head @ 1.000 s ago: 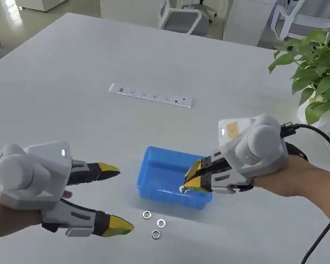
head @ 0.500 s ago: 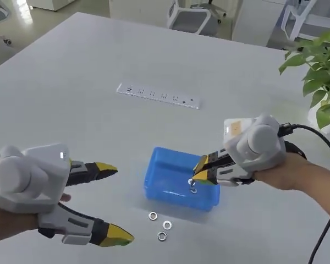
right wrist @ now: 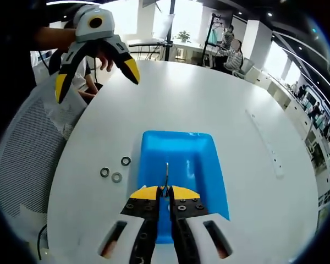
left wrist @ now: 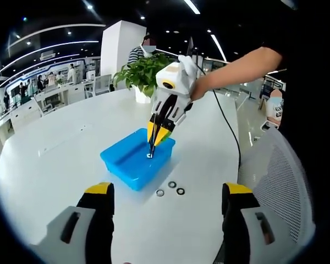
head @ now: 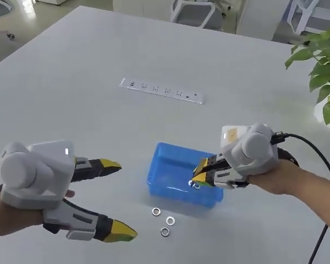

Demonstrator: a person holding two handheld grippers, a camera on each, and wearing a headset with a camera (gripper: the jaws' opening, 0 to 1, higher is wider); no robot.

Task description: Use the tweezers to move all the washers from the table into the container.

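In the head view the blue container (head: pixel 179 197) sits on the white surface (head: pixel 88 71), with a power strip (head: pixel 162 91) well apart at its 12 o'clock and a potted plant (head: pixel 322 60) far off at 2 o'clock. The right gripper (head: pixel 198 176) comes in from 3 o'clock, its fingers clamped together on the tweezers (head: pixel 194 182), whose tip hangs over the container's near right part. A tiny bright speck at that tip may be one of the washers, though it is too small to be sure. The left gripper (head: pixel 125 199) hovers at 8 o'clock of the container with its fingers wide apart and nothing between them. Three washers (head: pixel 170 220) lie bunched on the surface just beside the container's front wall, at its 6 o'clock. In the left gripper view the same cluster sits at 5 o'clock of the container. The tweezers point steeply down into the tub with a small ring-like glint at their end. In the right gripper view the closed fingers pinch the tweezers, which reach out over the container floor, and the three washers lie at 9 o'clock of the tub. I cannot make out any washer resting inside. By my reading the task is at an early-to-middle stage: possibly one washer about to be dropped, and at least three left to fetch.
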